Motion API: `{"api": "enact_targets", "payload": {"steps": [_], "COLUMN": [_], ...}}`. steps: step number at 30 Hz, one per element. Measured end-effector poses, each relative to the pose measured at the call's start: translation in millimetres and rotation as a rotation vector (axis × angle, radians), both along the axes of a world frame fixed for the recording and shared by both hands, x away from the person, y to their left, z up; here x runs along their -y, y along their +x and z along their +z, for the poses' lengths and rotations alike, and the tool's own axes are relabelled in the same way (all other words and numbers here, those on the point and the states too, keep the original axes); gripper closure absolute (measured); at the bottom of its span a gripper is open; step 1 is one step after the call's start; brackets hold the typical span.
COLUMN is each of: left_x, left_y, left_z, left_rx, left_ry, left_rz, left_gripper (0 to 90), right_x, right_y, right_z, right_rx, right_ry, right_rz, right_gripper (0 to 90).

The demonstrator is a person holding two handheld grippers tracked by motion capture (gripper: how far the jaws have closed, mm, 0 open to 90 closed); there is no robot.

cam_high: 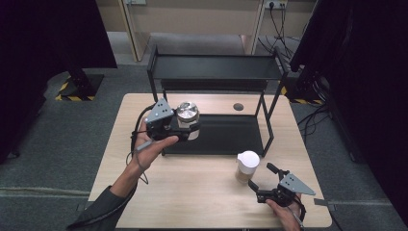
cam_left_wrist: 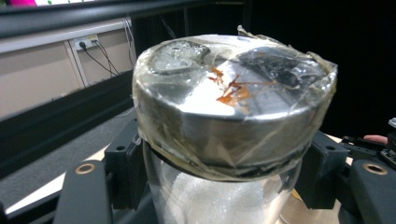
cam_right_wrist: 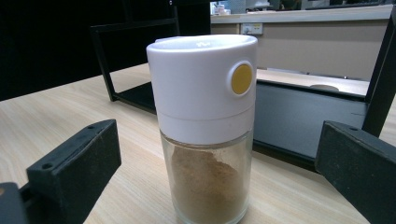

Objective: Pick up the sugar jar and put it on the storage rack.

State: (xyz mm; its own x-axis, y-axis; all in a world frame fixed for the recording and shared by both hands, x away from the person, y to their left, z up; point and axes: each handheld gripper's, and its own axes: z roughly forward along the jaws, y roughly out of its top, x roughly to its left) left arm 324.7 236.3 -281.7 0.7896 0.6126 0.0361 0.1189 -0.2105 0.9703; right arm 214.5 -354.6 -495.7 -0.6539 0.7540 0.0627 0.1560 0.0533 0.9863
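Steel-lidded jar (cam_high: 187, 117) clamped in left tool (cam_high: 185, 131); right tool (cam_high: 261, 185) apart beside spice jar (cam_high: 247, 166).

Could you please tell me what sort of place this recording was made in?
Probably a lab or test room: a lone wooden table with a black metal rack, on grey carpet with dark curtains around, trailing cables and wall sockets behind.

Left gripper (cam_high: 185, 131) jaws clamped; right gripper (cam_high: 262, 182) jaws apart.
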Motion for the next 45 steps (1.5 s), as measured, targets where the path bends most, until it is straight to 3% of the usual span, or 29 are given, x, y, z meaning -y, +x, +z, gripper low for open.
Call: {"api": "enact_targets", "payload": {"steps": [8, 13, 24, 35, 45], "left_x": [3.5, 8.3, 10.5, 9.2, 18.3], "left_y": [11.4, 17.4, 30.1, 37.5, 49.3], "left_z": [31.0, 49.9, 80.2, 108.0, 130.2], "left_rx": [-0.011, -0.006, -0.024, -0.027, -0.027], "left_ry": [-0.01, 0.012, -0.002, -0.005, 0.002], "left_rz": [-0.009, 0.002, 0.012, 0.057, 0.108], "left_gripper": [30.8, 30.8, 30.8, 30.8, 30.8], "right_x": [0.1, 0.1, -0.1, -0.2, 0.0], "right_y": [0.1, 0.1, 0.3, 0.7, 0.8], "right_z": [0.0, -0.1, -0.3, -0.4, -0.5], "right_rx": [-0.001, -0.001, -0.001, -0.002, -0.002], "right_ry": [0.0, 0.001, 0.002, 0.001, 0.002], "right_rz": [0.001, 0.002, 0.005, 0.007, 0.008], "right_gripper": [0.5, 0.5, 0.5, 0.5, 0.5]}}
